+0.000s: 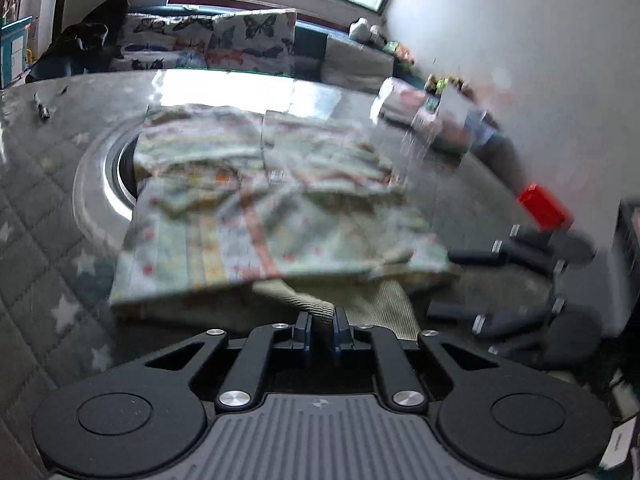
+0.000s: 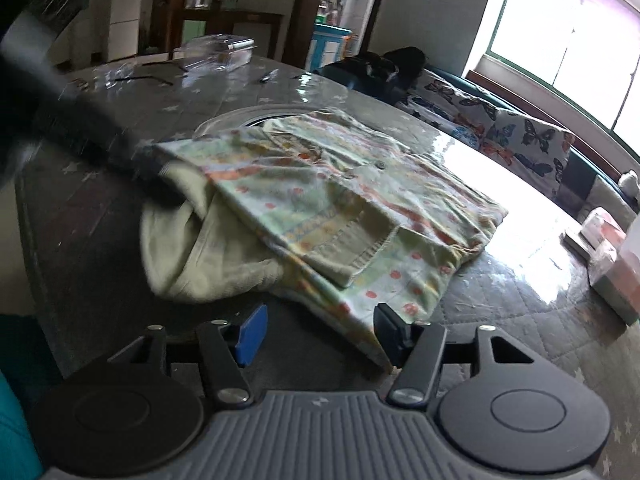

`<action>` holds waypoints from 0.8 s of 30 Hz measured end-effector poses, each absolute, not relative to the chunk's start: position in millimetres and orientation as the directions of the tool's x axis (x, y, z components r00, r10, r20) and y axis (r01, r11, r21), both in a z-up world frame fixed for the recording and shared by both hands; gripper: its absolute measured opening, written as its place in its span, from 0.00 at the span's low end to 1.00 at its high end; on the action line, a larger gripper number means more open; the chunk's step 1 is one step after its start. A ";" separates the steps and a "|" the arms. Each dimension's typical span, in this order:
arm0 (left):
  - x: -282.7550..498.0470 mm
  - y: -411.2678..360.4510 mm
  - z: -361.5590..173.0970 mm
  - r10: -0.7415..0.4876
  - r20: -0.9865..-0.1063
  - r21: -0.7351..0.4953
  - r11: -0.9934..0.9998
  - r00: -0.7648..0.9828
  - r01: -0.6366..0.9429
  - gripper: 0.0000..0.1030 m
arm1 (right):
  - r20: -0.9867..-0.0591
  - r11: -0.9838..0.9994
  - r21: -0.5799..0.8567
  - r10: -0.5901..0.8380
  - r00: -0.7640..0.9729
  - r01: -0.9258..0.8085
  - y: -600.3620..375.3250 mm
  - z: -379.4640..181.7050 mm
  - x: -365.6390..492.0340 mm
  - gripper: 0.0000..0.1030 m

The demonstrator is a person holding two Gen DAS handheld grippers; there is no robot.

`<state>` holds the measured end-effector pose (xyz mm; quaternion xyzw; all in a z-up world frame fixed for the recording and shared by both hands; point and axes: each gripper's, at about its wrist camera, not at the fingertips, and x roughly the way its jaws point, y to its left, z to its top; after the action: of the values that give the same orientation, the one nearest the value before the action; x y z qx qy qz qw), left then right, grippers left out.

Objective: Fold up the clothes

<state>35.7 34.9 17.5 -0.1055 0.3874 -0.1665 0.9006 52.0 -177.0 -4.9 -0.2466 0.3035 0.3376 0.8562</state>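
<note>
Left hand-held gripper [image 1: 322, 326] pinches the cream ribbed cuff [image 1: 316, 304] of a patterned garment [image 2: 340, 200] on the counter [image 2: 100, 208]; right hand-held gripper [image 2: 318, 330] spread beside its hem; tugging risks undoing folds

I see bright windows [image 2: 568, 40], a butterfly-print sofa [image 2: 500, 132] beyond the desk's [image 2: 100, 208] far edge, and white walls [image 1: 520, 40].

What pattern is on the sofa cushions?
Colourful butterflies on white cushions, clearest in the right wrist view.
</note>
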 end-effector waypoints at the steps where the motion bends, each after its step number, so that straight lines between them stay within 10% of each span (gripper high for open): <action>1: 39.4 36.9 22.7 -0.386 -0.652 -0.326 0.920 0.653 0.218 0.10 | -0.684 0.641 -0.222 0.435 0.586 -0.735 -174.8 -5.7 51.1 0.64; 9: 71.2 40.6 41.9 -0.418 -0.628 -0.356 0.905 0.656 0.235 0.10 | -0.644 0.589 -0.245 0.495 0.584 -0.770 -151.0 -9.4 54.2 0.62; 17: 65.2 55.4 36.4 -0.422 -0.633 -0.348 0.904 0.649 0.248 0.14 | -0.634 0.650 -0.025 0.577 0.514 -0.760 -146.2 -1.9 93.5 0.24; 21: 43.7 68.5 38.2 -0.388 -0.615 -0.292 0.921 0.687 0.259 0.50 | -0.623 0.671 0.072 0.608 0.492 -0.738 -153.6 7.4 107.5 0.20; 24: 31.8 77.0 35.5 -0.343 -0.608 -0.234 0.939 0.716 0.252 0.53 | -0.615 0.682 0.093 0.612 0.496 -0.726 -155.1 13.1 114.2 0.18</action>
<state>31.8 77.0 35.5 -0.0671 0.3406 -0.1610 0.9239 114.2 -155.1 13.1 -0.0894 0.3172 0.3889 0.8603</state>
